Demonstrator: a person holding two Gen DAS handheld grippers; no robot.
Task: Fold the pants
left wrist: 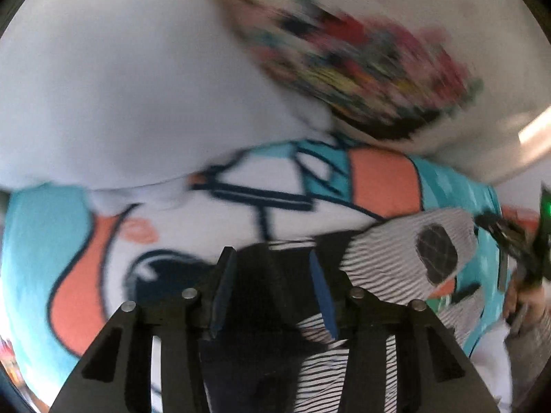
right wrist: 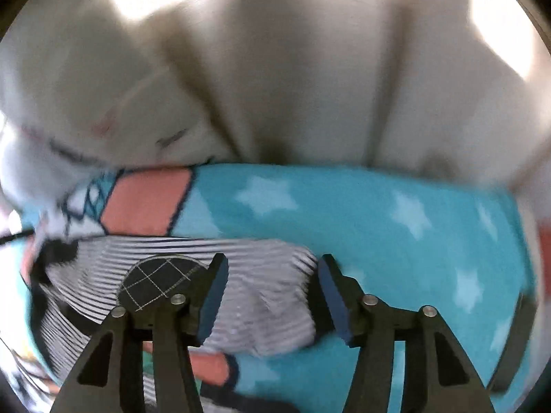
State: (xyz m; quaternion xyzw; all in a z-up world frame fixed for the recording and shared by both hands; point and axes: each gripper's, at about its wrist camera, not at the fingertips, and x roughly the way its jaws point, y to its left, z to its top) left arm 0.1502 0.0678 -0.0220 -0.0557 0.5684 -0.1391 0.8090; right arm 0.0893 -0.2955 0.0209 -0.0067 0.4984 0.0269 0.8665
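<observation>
Bright cartoon blanket (right wrist: 378, 213) underneath, striped pants (right wrist: 261, 275) lying soft and floppy on it. Right gripper (right wrist: 272, 296) gapes over the hem; left gripper (left wrist: 272, 292) straddles dark fabric, jaws apart. Grab edges.

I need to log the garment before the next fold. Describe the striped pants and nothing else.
The striped pants look like soft knit cloth, with thin dark and white stripes and a dark oval patch crossed by a pale grid. They lie crumpled on a turquoise blanket with stars. One end lies between the right gripper's open pads, with no visible clamping. In the left wrist view, dark and striped fabric sits between the left gripper's parted pads; contact is unclear through blur.
</observation>
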